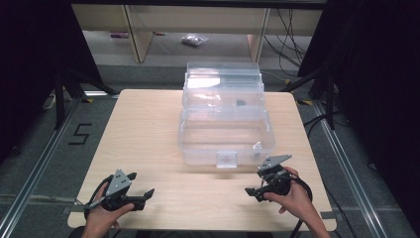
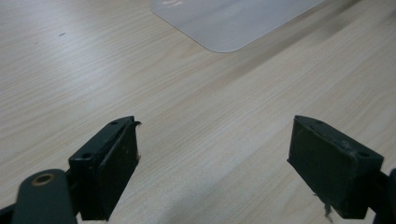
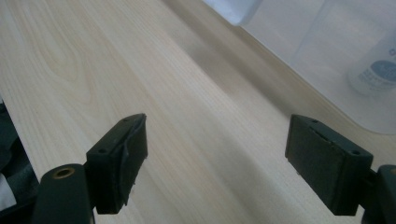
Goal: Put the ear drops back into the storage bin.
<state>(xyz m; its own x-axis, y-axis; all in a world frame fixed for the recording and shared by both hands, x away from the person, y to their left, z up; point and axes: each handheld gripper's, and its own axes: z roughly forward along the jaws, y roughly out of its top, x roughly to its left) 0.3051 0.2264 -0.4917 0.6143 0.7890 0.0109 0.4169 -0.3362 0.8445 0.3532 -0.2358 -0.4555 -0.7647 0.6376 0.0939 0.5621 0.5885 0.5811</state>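
Floor marking "5" (image 1: 79, 134) beside table (image 1: 148, 129)

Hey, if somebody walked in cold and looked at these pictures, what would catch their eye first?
Probably the clear plastic box in the middle of the wooden table, its lid open toward the far side and a small white bottle in its near right corner. Next, the left claw and right claw, each held in a hand near the front edge, jaws open and empty.

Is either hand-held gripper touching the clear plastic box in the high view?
No: the left hand-held gripper and right hand-held gripper both sit over bare wood, apart from the clear plastic box.
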